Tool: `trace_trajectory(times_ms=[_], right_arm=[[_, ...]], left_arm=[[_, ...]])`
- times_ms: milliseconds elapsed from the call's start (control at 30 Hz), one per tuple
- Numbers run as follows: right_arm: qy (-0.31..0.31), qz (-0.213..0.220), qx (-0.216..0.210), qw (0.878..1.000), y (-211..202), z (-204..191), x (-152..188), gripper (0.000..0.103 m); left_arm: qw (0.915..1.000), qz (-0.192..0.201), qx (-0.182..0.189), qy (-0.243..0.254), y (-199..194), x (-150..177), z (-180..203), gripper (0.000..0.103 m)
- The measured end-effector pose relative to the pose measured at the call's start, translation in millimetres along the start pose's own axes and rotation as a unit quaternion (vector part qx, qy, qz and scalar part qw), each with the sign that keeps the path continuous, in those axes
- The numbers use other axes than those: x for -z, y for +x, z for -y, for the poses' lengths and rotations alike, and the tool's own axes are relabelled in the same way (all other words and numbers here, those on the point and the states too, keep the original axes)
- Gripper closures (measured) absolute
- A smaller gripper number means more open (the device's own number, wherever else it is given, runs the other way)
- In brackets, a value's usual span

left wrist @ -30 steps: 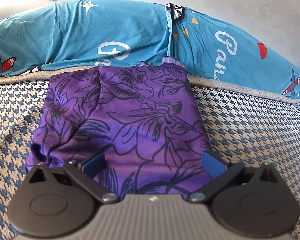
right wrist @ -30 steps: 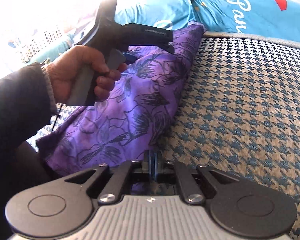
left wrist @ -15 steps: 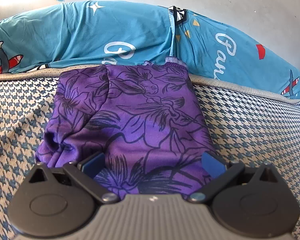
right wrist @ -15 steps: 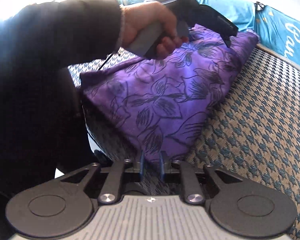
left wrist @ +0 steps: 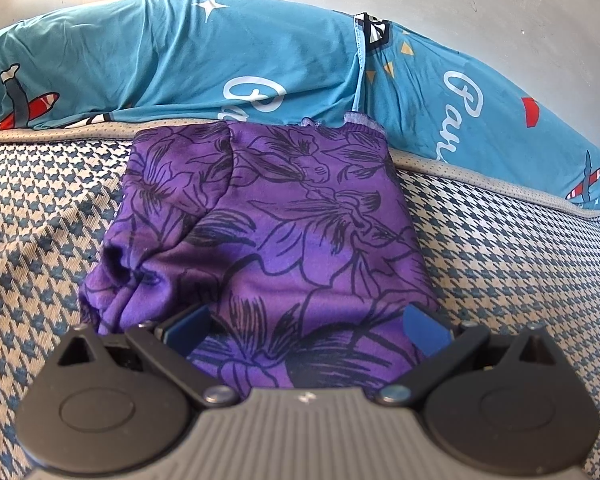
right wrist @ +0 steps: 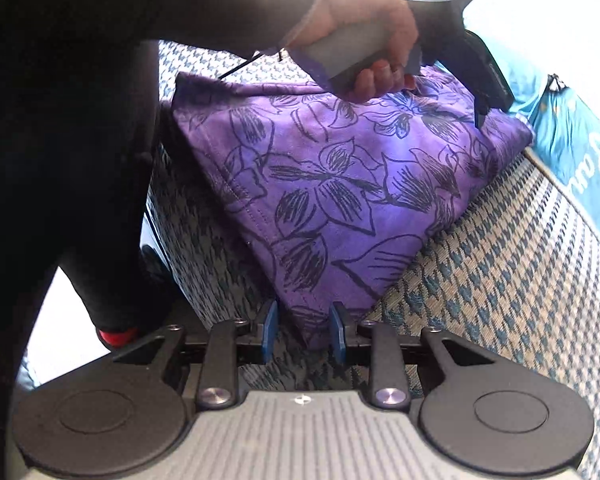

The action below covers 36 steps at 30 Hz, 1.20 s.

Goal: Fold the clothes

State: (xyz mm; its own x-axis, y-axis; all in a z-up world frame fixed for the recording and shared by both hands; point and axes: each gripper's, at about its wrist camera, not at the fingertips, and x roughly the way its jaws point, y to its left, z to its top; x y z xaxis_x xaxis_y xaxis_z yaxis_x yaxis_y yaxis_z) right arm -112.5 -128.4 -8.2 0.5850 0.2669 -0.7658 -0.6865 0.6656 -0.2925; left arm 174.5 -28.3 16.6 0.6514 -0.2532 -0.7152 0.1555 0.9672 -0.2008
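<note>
The right tool, jaws just parted, straddles the folded purple shirt's near corner without pinching it; the left tool hovers wide open over the shirt on the bed.

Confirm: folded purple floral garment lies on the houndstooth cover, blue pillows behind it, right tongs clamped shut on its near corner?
Not quite. In the right wrist view the right tongs stand open: the pads have a gap, with the purple garment's near corner between them, not pinched. The rest holds: it lies on the houndstooth cover with blue pillows behind.
</note>
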Motion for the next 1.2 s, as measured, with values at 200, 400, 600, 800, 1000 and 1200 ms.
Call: trace_trajectory(times_ms=[200,400,600,800,1000,1200], right_arm=[[0.008,0.018,0.022,1.0,-1,3,-1,0.078],[0.023,0.031,0.023,0.999,-2,7,-3,0.084],[0.012,0.026,0.01,1.0,2,3,-3,0.085],[0.016,0.027,0.004,0.999,6,2,-3,0.099],[0.017,0.023,-0.044,0.999,0,3,0,0.099],[0.02,0.022,-0.087,0.996,-6,0,4,0.099]], left_arm=[[1.0,0.0,0.002,0.001,-1,0,1,0.0],[1.0,-0.002,0.002,0.001,1,1,1,0.0],[1.0,-0.003,0.001,0.003,3,1,3,0.0],[1.0,-0.005,0.001,0.001,5,1,4,0.0],[1.0,-0.006,-0.001,0.001,8,1,5,0.0],[1.0,-0.004,0.0,-0.009,9,1,2,0.0]])
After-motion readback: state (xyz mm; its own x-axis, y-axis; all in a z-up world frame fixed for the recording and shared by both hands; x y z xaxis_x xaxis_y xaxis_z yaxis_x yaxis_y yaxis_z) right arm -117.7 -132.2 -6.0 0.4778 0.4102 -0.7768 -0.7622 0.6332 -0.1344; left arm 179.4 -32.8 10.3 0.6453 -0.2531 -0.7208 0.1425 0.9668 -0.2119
